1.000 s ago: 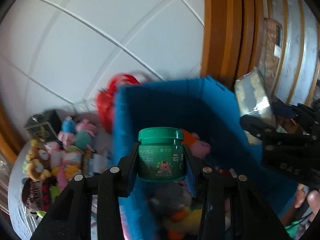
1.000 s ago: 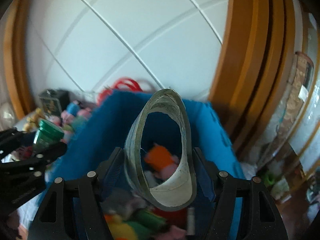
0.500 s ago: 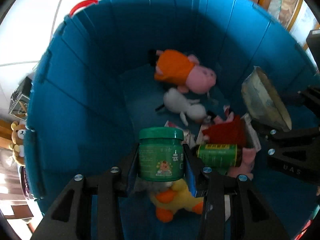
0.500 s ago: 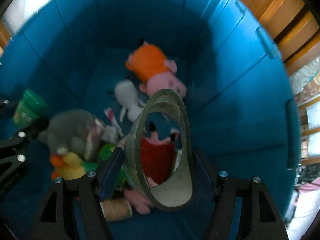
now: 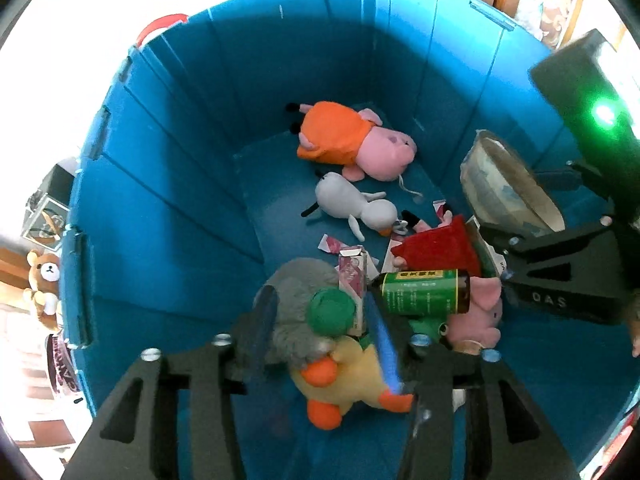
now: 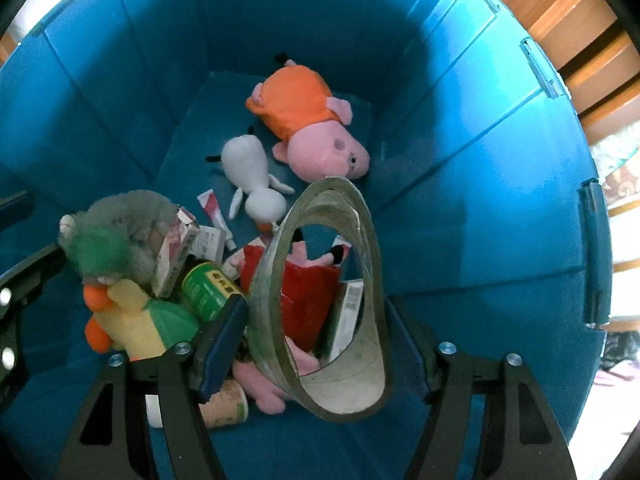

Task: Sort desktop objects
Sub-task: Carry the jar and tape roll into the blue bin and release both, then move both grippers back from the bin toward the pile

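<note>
Left wrist view: your left tool [image 5: 320,320] is opening, its pads clear of the green-lidded jar [image 5: 331,313], which sits blurred between them above the grey plush [image 5: 296,300] inside the blue bin [image 5: 168,208]. Your right tool [image 6: 316,332] is clenched on the tape roll [image 6: 320,292], held upright over the red-dressed pig plush [image 6: 308,296], nearer you than the orange-dressed pig [image 6: 308,124] in that bin.
</note>
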Motion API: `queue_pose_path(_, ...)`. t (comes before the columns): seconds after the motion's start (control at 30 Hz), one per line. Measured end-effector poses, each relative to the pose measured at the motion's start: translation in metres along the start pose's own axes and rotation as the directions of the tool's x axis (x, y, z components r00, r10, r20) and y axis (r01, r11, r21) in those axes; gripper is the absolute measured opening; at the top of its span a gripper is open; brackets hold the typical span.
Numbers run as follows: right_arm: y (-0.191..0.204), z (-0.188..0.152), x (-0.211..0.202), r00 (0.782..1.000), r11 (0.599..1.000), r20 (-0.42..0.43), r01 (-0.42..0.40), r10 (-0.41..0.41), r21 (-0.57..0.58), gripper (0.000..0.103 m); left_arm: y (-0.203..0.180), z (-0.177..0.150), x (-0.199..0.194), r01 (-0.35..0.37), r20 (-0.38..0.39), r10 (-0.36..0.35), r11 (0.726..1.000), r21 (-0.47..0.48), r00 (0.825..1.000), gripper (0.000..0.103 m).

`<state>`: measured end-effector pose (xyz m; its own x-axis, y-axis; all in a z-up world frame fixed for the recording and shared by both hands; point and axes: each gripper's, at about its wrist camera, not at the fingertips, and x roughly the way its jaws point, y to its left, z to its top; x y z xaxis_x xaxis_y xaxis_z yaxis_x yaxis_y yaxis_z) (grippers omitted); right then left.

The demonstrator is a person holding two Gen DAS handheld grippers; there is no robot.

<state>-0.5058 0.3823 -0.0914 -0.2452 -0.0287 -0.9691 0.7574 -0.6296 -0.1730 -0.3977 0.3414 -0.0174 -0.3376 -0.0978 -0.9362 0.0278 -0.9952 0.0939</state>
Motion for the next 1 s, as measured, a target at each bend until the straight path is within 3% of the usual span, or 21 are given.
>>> queue_pose_path(0.03, 0.000, 0.000, 0.000, 1.000, 1.000, 0.001, 0.000, 0.000, 0.003, 0.070, -0.001, -0.002, -0.003, -0.008, 0.014, 0.008, 1.000, 0.001, 1.000, 0.062)
queue_pose_path(0.1, 0.000, 0.000, 0.000, 1.000, 1.000, 0.007, -0.003, 0.003, 0.005, 0.071, -0.001, -0.007, -0.011, -0.009, 0.041, 0.010, 1.000, -0.002, 0.999, 0.066)
queue_pose_path(0.17, 0.000, -0.001, -0.005, 1.000, 1.000, 0.023, 0.001, -0.001, 0.011, 0.072, 0.001, -0.011, -0.018, -0.003, 0.058, 0.003, 1.000, -0.009, 0.998, 0.066)
queue_pose_path(0.23, 0.000, -0.005, -0.013, 0.999, 1.000, 0.042, 0.008, -0.009, 0.013, 0.082, 0.003, -0.015, -0.027, 0.005, 0.080, -0.003, 1.000, -0.019, 0.997, 0.066)
queue_pose_path(0.43, 0.008, -0.026, -0.054, 0.991, 0.998, 0.119, 0.058, -0.058, -0.002, 0.093, 0.007, -0.027, -0.051, 0.011, 0.139, -0.005, 0.999, -0.039, 0.990, 0.066)
queue_pose_path(0.6, 0.022, -0.053, -0.103, 0.967, 0.994, 0.231, 0.111, -0.107, -0.004, 0.103, 0.009, -0.044, -0.076, -0.003, 0.227, 0.012, 0.999, -0.042, 0.974, 0.066)
queue_pose_path(0.7, 0.028, -0.067, -0.129, 0.951, 0.995, 0.293, 0.100, -0.096, 0.000, 0.103, 0.013, -0.057, -0.096, 0.007, 0.291, 0.006, 0.999, -0.046, 0.957, 0.069)
queue_pose_path(0.83, 0.044, -0.087, -0.163, 0.920, 0.996, 0.382, 0.093, -0.085, -0.002, 0.103, 0.024, -0.080, -0.125, 0.024, 0.405, 0.010, 0.996, -0.080, 0.914, 0.079)
queue_pose_path(0.93, 0.054, -0.100, -0.178, 0.895, 0.999, 0.444, 0.053, -0.049, 0.005, 0.103, 0.036, -0.099, -0.144, 0.039, 0.478, 0.021, 0.993, -0.114, 0.878, 0.079)
queue_pose_path(0.97, 0.057, -0.104, -0.181, 0.866, 0.975, 0.486, -0.013, 0.123, -0.224, 0.103, 0.040, -0.104, -0.149, 0.034, 0.498, 0.033, 0.992, -0.125, 0.867, 0.079)
queue_pose_path(1.0, 0.060, -0.109, -0.185, 0.855, 0.975, 0.501, -0.027, 0.137, -0.221, 0.103, 0.045, -0.111, -0.155, 0.024, 0.523, 0.053, 0.990, -0.141, 0.851, 0.079)
